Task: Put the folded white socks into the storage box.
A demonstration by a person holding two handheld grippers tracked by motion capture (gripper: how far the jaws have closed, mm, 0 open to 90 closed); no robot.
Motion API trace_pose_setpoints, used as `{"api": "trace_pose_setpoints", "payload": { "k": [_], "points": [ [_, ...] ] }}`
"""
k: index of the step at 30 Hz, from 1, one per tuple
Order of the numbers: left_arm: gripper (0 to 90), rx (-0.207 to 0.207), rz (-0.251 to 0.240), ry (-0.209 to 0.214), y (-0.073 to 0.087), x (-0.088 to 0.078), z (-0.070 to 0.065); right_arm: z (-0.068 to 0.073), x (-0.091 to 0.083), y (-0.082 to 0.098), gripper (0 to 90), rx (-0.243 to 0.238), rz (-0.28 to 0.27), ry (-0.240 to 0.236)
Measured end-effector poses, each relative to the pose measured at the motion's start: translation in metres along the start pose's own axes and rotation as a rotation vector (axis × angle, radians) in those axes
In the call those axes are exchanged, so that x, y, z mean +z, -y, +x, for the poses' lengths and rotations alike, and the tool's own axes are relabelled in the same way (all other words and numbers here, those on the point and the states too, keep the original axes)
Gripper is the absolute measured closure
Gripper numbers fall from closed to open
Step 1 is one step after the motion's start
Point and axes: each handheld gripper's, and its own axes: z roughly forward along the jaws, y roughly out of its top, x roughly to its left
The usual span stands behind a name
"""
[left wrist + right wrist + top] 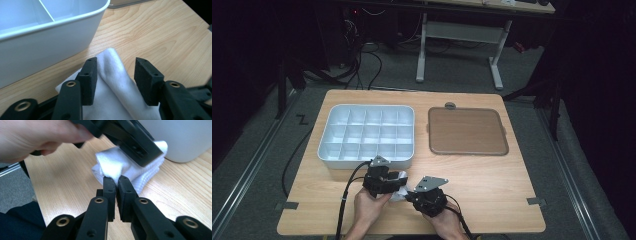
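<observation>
Looking down from the high view, the folded white cloth [398,192] lay on the bench [492,190] between both hand-held grippers, near the compartment tray [327,159].

In the left gripper view, the left hand-held gripper [116,75] stood spread astride the cloth, its ridge pointing toward the tray.

In the right gripper view, the right hand-held gripper [116,185] pinched one edge; a thin bite could slip, unrolling the fold.

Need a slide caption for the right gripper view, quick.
Right gripper pinches the edge of a folded white cloth on the table, beside the tray.
</observation>
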Motion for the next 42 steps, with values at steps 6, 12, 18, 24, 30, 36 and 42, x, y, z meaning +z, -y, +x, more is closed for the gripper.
{"api": "trace_pose_setpoints", "payload": {
  "k": [6, 12, 18, 24, 30, 36, 42],
  "points": [
    [50.2, -0.020, -0.023, 0.033, -0.006, -0.011, -0.003, -0.003, 0.001, 0.003, 87.1, 0.018, 0.001, 0.001],
    [49.9, -0.023, -0.040, 0.042, -0.008, -0.015, -0.003, -0.004, 0.002, 0.005, 87.2, 0.029, 0.001, 0.003],
    [49.6, -0.017, -0.081, 0.051, -0.015, -0.026, -0.003, -0.008, 0.004, 0.007, 87.2, 0.028, 0.009, 0.010],
    [50.1, -0.007, -0.111, 0.032, -0.015, -0.035, 0.000, -0.010, 0.005, 0.010, 87.1, 0.046, 0.013, 0.009],
    [50.1, 0.003, -0.100, -0.024, 0.000, -0.029, 0.015, -0.013, 0.006, 0.013, 86.5, 0.065, 0.017, 0.006],
    [47.6, 0.040, -0.081, -0.071, 0.014, -0.014, 0.020, -0.015, 0.005, 0.014, 86.1, 0.074, 0.020, -0.001],
    [46.6, 0.071, -0.071, -0.098, 0.018, -0.006, 0.019, -0.017, -0.004, 0.012, 75.3, 0.063, 0.019, 0.012]
  ]
}}
